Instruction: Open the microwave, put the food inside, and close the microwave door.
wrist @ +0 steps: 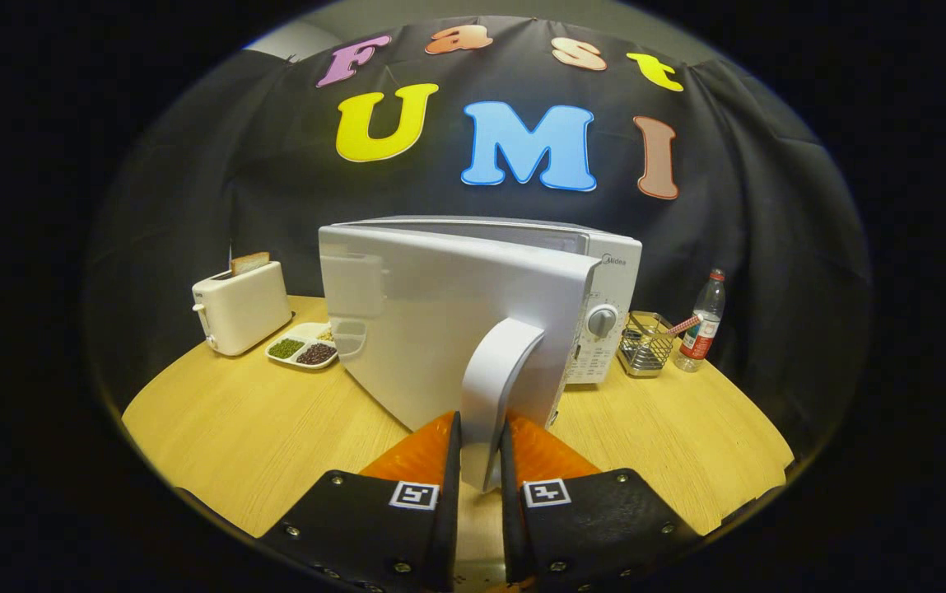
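A: What are the jaws [481,449] doing?

B: They are clenched on the handle [496,387] of the microwave [604,272] door [448,329], 1 finger pressing each side of it. The handle stands upright between them.

A: And the door?

B: It is swung partly open, its outer face turned toward the jaws and reaching away to their left. The microwave body sits just beyond the jaws, with its knob [602,320] and control panel showing to the right of the handle.

A: Where is the food?

B: A tray [305,347] with 3 compartments lies on the desk [258,428], beyond the jaws to the left, just beside the door's far edge. 1 compartment holds green bits, 1 dark bits; the third is half hidden by the door.

A: Anything else out there?

B: A toaster [242,306] with a slice of bread [249,263] standing in its slot sits left of the tray. Off to the right of the microwave stand a wire basket [644,346] and, close beside it, a bottle [703,323].
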`<state>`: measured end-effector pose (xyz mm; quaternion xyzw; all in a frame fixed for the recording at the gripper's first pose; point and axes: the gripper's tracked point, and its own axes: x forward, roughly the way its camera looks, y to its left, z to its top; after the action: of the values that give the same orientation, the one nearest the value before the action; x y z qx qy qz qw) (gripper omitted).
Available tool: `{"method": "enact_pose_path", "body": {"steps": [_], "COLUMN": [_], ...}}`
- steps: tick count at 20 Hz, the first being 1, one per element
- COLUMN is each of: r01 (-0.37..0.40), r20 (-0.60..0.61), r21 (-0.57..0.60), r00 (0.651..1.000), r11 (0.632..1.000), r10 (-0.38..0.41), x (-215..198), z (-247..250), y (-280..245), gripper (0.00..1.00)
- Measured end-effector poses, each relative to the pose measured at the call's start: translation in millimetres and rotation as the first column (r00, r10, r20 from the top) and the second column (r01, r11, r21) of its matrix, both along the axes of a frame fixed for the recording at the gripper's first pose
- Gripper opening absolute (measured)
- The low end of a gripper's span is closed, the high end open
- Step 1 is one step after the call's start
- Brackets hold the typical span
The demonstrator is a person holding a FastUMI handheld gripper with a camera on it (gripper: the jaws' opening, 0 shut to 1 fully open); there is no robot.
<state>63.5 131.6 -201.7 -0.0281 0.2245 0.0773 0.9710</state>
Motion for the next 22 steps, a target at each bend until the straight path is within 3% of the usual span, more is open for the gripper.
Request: {"method": "enact_pose_path", "body": {"steps": [10, 22], "r01": [-0.098, -0.259], "r20": [-0.020, -0.028], "r21": [0.004, -0.021], "r00": [0.995, 0.966], "r11": [0.995, 0.966], "r10": [0.098, 0.258], "x": [-64.9, -110.5], "z": [0.8, 5.6], "y": [66.6, 143.6], "gripper": [0.23, 0.23]}}
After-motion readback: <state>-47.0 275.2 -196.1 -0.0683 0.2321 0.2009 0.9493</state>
